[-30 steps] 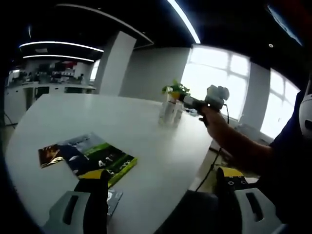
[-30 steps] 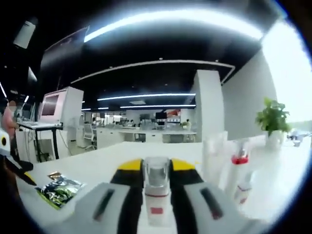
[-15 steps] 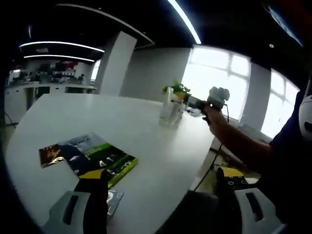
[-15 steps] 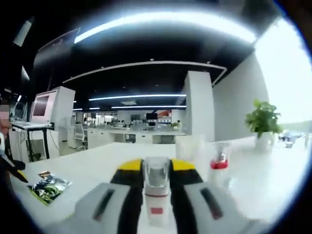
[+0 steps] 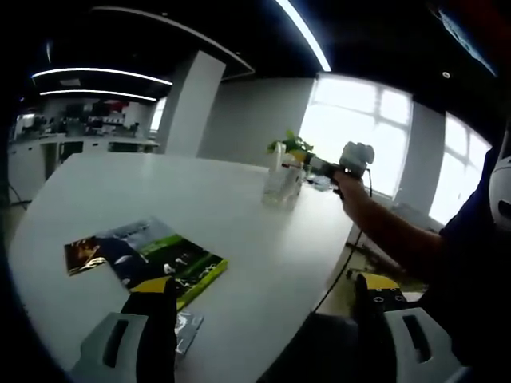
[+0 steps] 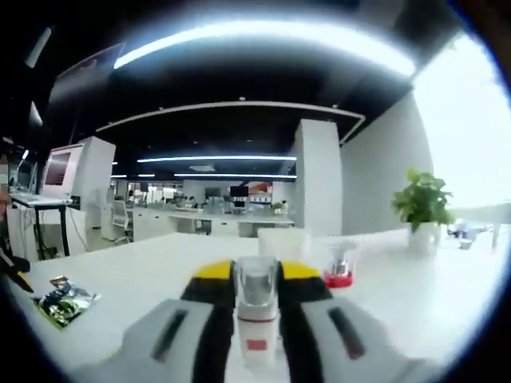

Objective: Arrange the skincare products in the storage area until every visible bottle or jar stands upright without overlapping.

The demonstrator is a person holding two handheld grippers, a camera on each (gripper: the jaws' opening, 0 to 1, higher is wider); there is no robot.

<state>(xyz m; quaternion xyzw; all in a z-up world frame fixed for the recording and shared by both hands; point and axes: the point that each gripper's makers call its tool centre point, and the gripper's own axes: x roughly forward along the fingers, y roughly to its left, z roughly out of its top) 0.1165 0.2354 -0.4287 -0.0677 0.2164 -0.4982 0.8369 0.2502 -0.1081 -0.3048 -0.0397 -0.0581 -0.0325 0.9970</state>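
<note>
The right gripper (image 6: 257,319), clamped on a clear bottle (image 6: 257,307), may knock the red-banded bottle (image 6: 341,271) nearby; the left gripper (image 5: 263,351) stands apart.

Left gripper (image 5: 263,335): pale grey jaw bodies with slotted cut-outs, black inner faces, yellow tips. Right gripper (image 6: 257,319): same colours. Person: dark blue sleeve (image 5: 471,263); black cable (image 5: 339,275) trailing.

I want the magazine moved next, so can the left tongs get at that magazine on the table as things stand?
Probably yes. The left tongs hang open at the near table edge, and the magazine lies flat just beyond the left jaw, with only bare white table around it. Its flatness may make the grip awkward.
</note>
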